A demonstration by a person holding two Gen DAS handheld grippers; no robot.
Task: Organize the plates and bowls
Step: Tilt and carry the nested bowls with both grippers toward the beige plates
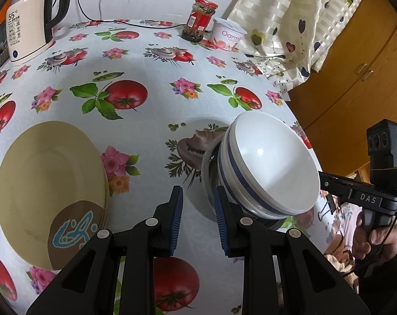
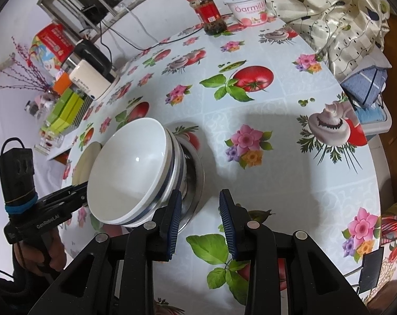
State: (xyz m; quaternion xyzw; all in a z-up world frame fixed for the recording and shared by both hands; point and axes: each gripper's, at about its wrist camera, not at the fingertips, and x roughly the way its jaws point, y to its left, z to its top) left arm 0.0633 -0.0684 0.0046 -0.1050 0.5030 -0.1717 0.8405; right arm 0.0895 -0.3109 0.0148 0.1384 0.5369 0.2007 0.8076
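A stack of white bowls with blue stripes sits nested in a shallow metal bowl on the flowered tablecloth, right of centre in the left wrist view. A stack of beige plates with a brown and blue mark lies at the left. My left gripper is open over bare cloth, its right pad close beside the metal bowl's rim. In the right wrist view the same bowls stand at the left. My right gripper is open, its left pad next to the metal bowl. Nothing is between either pair of pads.
A white kettle, a red-lidded jar and a yogurt tub stand at the table's back. A patterned curtain and a wooden cabinet lie past the right edge. Boxes crowd the far left.
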